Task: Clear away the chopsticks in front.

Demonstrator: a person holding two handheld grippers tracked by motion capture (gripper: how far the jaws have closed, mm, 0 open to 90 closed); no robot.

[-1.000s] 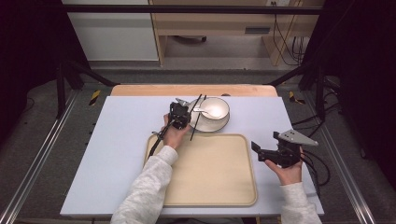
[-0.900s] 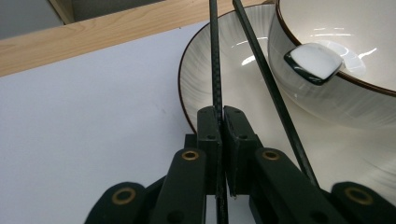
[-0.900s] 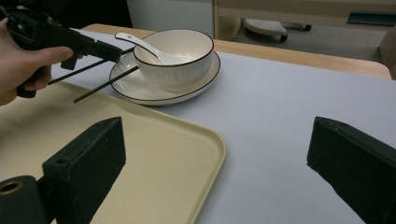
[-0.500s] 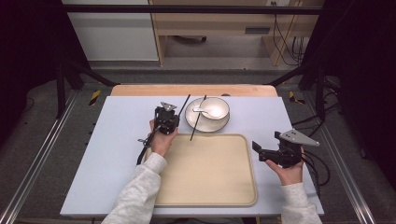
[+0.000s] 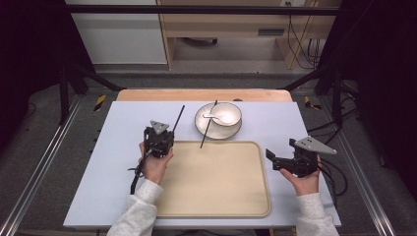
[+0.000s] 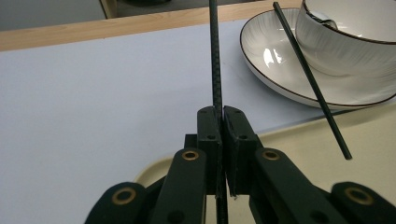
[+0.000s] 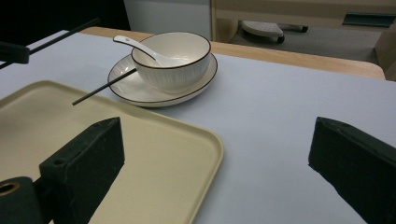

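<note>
Here the beige tray (image 5: 216,187) lies at the table's near edge, bowl (image 5: 225,114) and saucer (image 5: 202,127) just beyond; the right gripper (image 7: 219,158) gapes wide, the left gripper (image 6: 222,128) pinches one chopstick (image 6: 215,60), the second chopstick (image 6: 310,79) leaning on the saucer.

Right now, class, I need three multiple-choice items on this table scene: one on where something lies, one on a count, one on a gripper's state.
1. Where does the loose chopstick rest?
A. across the plate rim, tip over the tray
B. inside the bowl
C. on the floor

2. How many chopsticks are there?
A. one
B. two
C. four

3. What state is the left gripper in?
A. wide open
B. shut on a chopstick
C. shut on the spoon

Answers: 1 A, it leans on the plate rim beside the bowl. 2 B, one is loose and one is held. 3 B, the jaws pinch the rod; the right gripper is open.
</note>
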